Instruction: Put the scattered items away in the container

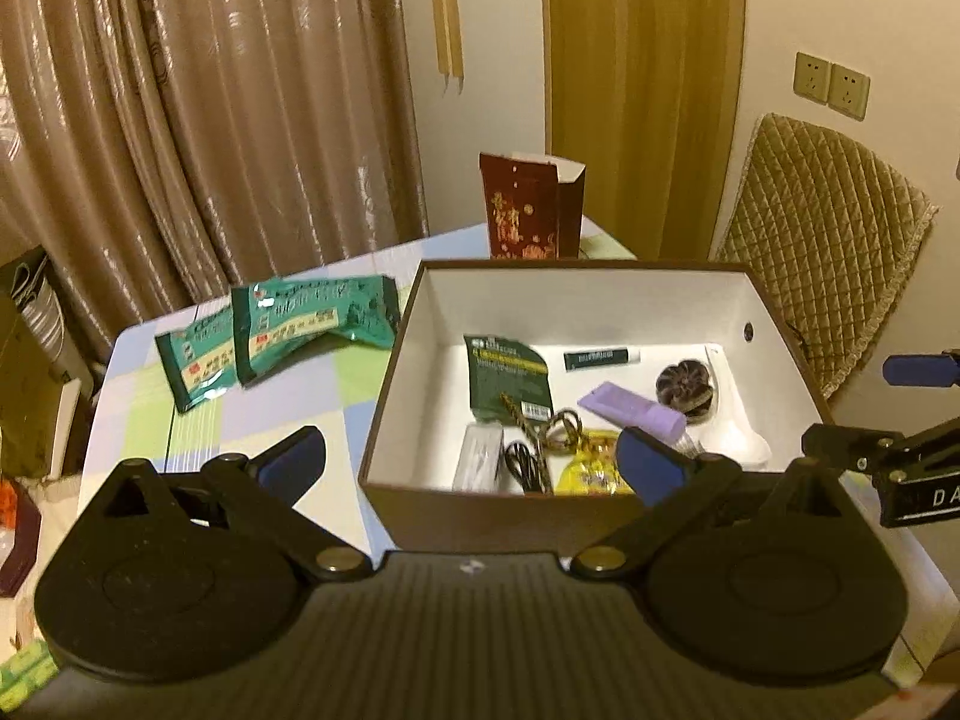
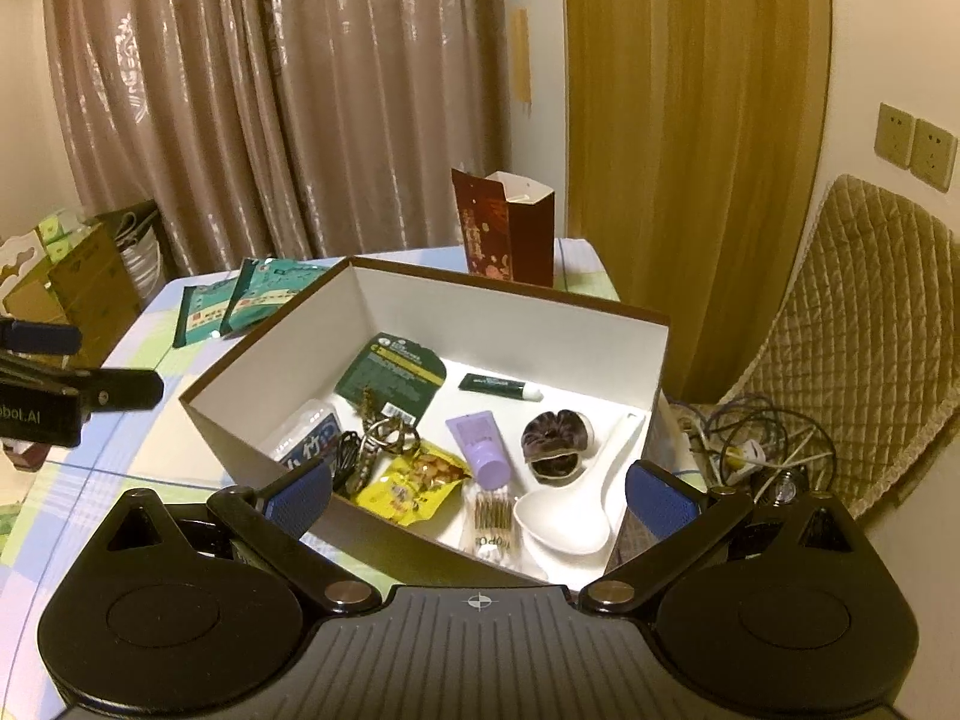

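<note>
**Both grippers spread, hovering at the box's near edge**

Left gripper (image 1: 471,468) — jaws wide apart, holding nothing, its blue pads straddling the near wall of the box (image 1: 576,282). Right gripper (image 2: 477,495) same: spread, empty, over the box's near corner. Inside the box: dark green packet (image 1: 510,375), small tube (image 1: 600,358), purple tube (image 2: 483,447), white spoon (image 2: 570,513), yellow snack pack (image 2: 414,483), cotton swabs (image 2: 492,525), keys (image 2: 387,435), all crowded toward the near wall; the far half of the floor is bare white. Two teal packets (image 1: 282,342) lie overlapping on the checked tablecloth (image 1: 282,420) just left of the box, near the table's far-left edge. Red paper bag (image 1: 528,207) stands upright behind the box.
</note>
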### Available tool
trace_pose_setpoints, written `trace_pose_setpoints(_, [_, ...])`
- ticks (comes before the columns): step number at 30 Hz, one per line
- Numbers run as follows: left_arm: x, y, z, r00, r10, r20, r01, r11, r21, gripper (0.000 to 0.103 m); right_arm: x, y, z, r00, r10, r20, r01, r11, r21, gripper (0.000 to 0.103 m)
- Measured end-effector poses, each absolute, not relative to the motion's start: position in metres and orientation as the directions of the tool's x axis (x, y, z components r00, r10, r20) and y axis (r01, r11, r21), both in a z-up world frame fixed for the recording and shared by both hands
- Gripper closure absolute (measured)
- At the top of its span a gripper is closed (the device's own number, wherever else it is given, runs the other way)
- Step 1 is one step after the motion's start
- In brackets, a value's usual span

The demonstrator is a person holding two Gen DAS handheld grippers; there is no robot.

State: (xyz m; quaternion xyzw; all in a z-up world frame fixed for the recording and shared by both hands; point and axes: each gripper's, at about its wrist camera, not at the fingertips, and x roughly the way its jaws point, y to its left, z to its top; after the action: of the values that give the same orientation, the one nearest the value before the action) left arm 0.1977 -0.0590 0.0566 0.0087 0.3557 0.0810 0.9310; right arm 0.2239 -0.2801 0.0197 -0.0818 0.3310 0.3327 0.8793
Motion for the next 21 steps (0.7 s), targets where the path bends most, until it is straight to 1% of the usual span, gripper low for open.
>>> trace_pose_setpoints(12, [0.169,-0.067,0.046,0.691,0.135,-0.71,-0.161,0.986,0.03,0.001,0.199,-0.289,0.017,0.548,0.524,-0.652,-0.648,0.759,0.065,0.002])
trace_pose_setpoints(21, [0.155,-0.075,0.04,0.665,0.129,-0.735,-0.162,0.986,0.027,0.001,0.186,-0.297,0.012,0.538,0.518,-0.665,-0.644,0.762,0.073,0.002])
